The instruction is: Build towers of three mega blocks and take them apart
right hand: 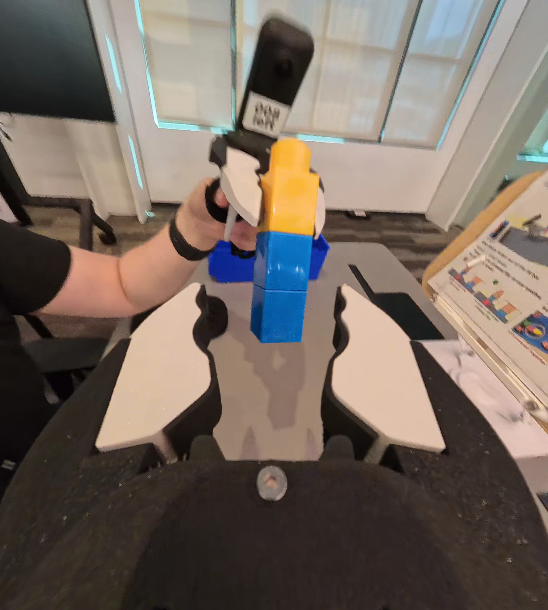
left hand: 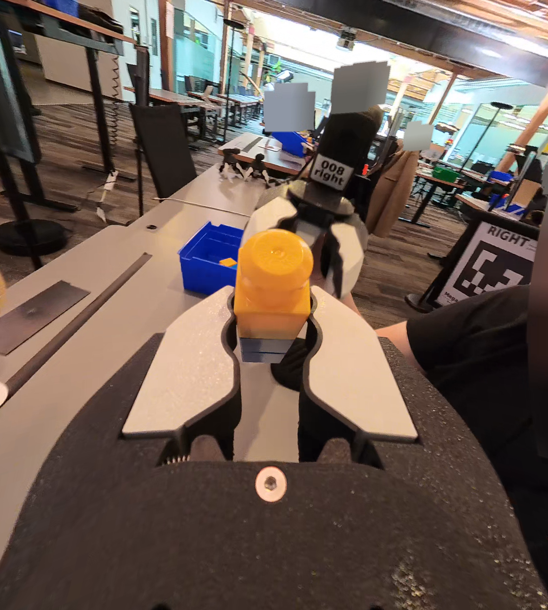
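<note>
A tower of three mega blocks stands over the grey table [right hand: 266,396]: an orange block [right hand: 287,198] on top of two blue blocks [right hand: 279,287]. My left gripper [left hand: 272,293] is shut on the orange block [left hand: 271,290], with a blue block [left hand: 266,348] showing below it. It also shows in the right wrist view [right hand: 285,201], held by a hand. My right gripper [right hand: 272,290] is open and empty, its fingers [right hand: 167,356] level with the lowest blue block and apart from it. It shows behind the tower in the left wrist view [left hand: 323,254]. I cannot tell if the tower's base touches the table.
A blue bin [left hand: 206,260] stands on the table behind the tower with an orange block [left hand: 228,262] inside; it also shows in the right wrist view [right hand: 229,267]. An instruction board [right hand: 513,297] leans at the right. The person's forearm [right hand: 117,280] reaches in from the left.
</note>
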`<state>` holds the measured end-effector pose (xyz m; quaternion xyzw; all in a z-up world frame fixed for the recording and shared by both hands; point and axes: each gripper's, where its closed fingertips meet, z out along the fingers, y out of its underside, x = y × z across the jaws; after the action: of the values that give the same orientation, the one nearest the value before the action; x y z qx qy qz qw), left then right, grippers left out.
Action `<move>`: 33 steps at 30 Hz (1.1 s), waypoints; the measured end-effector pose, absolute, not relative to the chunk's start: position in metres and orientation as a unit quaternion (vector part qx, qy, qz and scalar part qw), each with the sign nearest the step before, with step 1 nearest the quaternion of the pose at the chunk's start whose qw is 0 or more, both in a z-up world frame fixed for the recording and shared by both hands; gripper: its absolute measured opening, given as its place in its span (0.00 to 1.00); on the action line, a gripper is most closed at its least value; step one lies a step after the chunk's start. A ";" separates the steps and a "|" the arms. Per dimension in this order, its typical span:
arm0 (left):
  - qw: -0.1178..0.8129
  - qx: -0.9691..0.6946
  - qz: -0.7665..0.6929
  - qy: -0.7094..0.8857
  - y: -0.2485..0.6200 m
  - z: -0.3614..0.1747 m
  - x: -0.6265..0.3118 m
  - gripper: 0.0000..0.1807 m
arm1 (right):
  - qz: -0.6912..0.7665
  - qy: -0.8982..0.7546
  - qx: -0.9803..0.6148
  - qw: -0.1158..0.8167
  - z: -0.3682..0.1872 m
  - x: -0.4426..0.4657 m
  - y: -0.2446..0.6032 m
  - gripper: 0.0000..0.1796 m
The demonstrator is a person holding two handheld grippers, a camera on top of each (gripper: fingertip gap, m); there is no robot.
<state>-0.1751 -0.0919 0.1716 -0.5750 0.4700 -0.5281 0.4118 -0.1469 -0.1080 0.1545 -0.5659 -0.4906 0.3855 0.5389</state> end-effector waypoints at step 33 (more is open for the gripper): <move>0.409 -0.552 -0.588 0.426 -0.063 0.124 -0.159 0.20 | 0.454 -0.462 -0.635 0.421 0.094 -0.180 -0.067 0.20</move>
<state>-0.1586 -0.0628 0.1237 -0.5519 0.4263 -0.5883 0.4094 -0.1800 -0.0668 0.0936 -0.6347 -0.4620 0.4543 0.4211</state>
